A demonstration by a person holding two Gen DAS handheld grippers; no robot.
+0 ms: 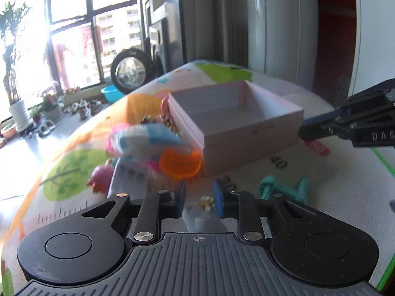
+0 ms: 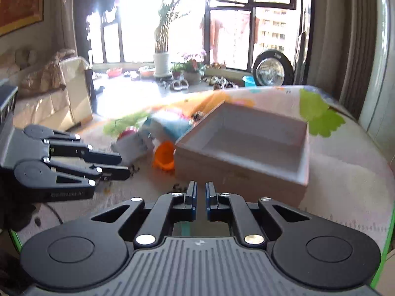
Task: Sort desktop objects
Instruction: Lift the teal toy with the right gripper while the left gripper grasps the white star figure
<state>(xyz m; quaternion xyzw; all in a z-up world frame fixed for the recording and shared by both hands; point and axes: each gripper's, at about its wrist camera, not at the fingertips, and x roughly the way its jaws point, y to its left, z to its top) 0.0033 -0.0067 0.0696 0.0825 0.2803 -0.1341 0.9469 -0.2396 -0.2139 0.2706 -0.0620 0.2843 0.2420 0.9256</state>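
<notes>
An open pink box [image 1: 237, 123] sits on the colourful play mat; it also shows in the right wrist view [image 2: 246, 153] and looks empty. A pile of small objects lies left of it: an orange cup [image 1: 180, 164], a blue and white pack [image 1: 148, 135], a pink toy [image 1: 100, 178]. A teal toy [image 1: 284, 188] lies in front of the box. My left gripper [image 1: 200, 201] is open, with a small clear and gold item [image 1: 205, 203] between its fingers on the mat. My right gripper [image 2: 200, 197] has its jaws close together with a narrow gap, nothing visible between them, just before the box's near wall.
The mat [image 1: 321, 197] has a green edge at the right. The right gripper shows at the right of the left wrist view [image 1: 345, 125], beside the box; the left gripper shows at the left of the right wrist view [image 2: 74, 165]. Beyond are a window, plants and a sofa [image 2: 54, 98].
</notes>
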